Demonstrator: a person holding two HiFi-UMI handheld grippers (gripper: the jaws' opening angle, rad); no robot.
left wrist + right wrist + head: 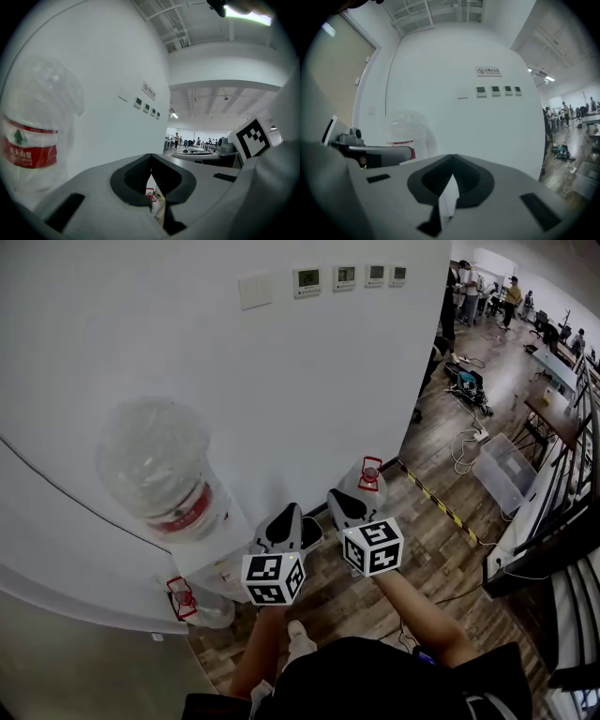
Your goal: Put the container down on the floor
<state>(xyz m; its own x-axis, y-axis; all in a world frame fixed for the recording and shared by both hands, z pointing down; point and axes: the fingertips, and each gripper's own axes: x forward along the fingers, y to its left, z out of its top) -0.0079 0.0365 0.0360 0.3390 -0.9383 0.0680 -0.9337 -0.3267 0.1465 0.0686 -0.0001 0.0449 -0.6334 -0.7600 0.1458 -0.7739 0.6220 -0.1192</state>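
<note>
A clear water jug (365,484) with a red cap and handle stands on the wooden floor by the white wall, just beyond my right gripper (343,503). A second jug (195,602) of the same kind stands at the foot of a white dispenser. A big upturned bottle (157,469) with a red label sits on top of that dispenser; it also shows in the left gripper view (32,140) and the right gripper view (407,131). My left gripper (285,518) hangs beside the right one. Both are shut, with nothing between their jaws, and touch neither jug.
The white wall carries a row of control panels (346,276). A yellow-black tape strip (442,504) crosses the floor. Farther right are cables (463,448), a clear plastic bin (505,471), desks and a dark railing (562,521). People stand at the far end of the room.
</note>
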